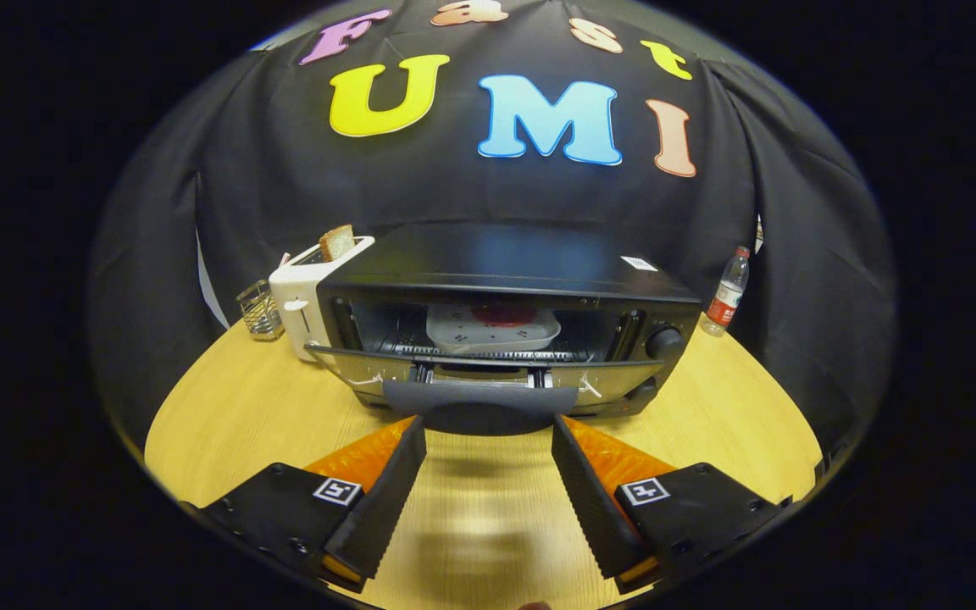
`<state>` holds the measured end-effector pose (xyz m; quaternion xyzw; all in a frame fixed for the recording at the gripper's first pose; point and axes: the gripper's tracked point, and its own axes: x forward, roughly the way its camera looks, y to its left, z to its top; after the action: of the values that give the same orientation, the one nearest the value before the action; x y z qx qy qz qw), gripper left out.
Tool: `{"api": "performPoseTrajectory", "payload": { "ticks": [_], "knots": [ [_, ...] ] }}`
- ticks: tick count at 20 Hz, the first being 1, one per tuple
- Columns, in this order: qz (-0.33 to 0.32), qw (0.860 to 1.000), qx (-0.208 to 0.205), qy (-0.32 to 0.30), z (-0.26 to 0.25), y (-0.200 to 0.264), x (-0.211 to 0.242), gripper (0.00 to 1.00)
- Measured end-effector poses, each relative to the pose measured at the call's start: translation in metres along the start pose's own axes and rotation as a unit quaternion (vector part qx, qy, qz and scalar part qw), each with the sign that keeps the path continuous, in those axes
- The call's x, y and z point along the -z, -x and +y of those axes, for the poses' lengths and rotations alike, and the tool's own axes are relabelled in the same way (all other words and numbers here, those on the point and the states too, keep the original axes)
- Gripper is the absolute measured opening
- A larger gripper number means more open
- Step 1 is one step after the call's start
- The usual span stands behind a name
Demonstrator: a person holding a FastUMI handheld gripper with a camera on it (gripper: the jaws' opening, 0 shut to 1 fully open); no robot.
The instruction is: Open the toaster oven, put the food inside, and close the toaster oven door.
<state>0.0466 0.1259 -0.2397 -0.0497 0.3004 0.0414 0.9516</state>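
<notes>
Basically one toaster oven (509,288) on a round wooden table (225,407), door (479,373) dropped nearly flat. Inside, on the rack: one white tray (454,332) holding one red food item (505,315). Gripper (488,428) fingers spread apart, holding nothing, tips just below the door's dark handle (479,396). Beside the oven: one white toaster (306,301) with one bread slice (337,242) standing in its slot, one small wire basket (261,310). One plastic bottle (727,292) stands on the other side.

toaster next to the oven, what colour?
White toaster, bread slice sticking up; gripper view.
</notes>
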Motion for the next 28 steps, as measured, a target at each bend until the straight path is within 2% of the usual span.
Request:
{"api": "performPoseTrajectory", "payload": {
  "ticks": [6,10,14,21,28],
  "knots": [
    [-0.064,0.998,-0.002,0.002,-0.008,-0.005,-0.05,0.95],
    [-0.121,0.992,-0.01,0.017,-0.013,0.033,-0.079,0.95],
    [-0.155,0.988,-0.012,0.011,-0.031,0.081,-0.088,0.95],
    [-0.2,0.979,0.024,0.006,-0.099,0.153,-0.096,0.95],
    [-0.215,0.974,0.064,-0.008,-0.175,0.18,-0.092,0.95]
  ]
}}
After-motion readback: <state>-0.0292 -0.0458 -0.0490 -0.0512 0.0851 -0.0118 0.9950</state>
